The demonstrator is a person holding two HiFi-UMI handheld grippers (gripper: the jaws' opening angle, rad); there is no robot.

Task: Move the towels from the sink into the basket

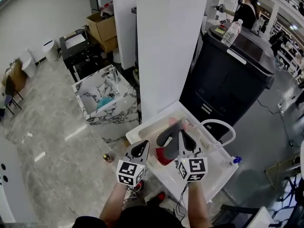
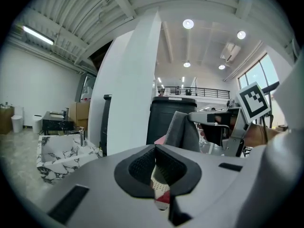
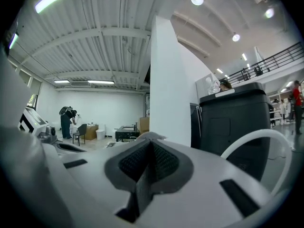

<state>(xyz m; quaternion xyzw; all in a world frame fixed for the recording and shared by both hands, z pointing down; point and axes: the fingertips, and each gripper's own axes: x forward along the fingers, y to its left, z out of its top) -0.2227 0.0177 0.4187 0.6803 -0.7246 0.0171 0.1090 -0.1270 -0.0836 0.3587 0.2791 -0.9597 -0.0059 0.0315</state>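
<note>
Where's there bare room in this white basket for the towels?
Bare: the perforated left end of the basket, between its rim and the grey towel. Crowded: the middle, where the red towel, left gripper and right gripper bunch together.

Behind the basket (image 1: pixel 151 122), white pillar (image 1: pixel 171 46) and black bin (image 1: pixel 228 80); open floor (image 1: pixel 61 141) leftward.

Pale marbled floor (image 1: pixel 47 127), a broad white pillar (image 1: pixel 171 46) beside a tall black bin (image 1: pixel 228 80) — cardboard boxes (image 1: pixel 102 30) behind, round ceiling lights (image 2: pixel 188 23) overhead.
</note>
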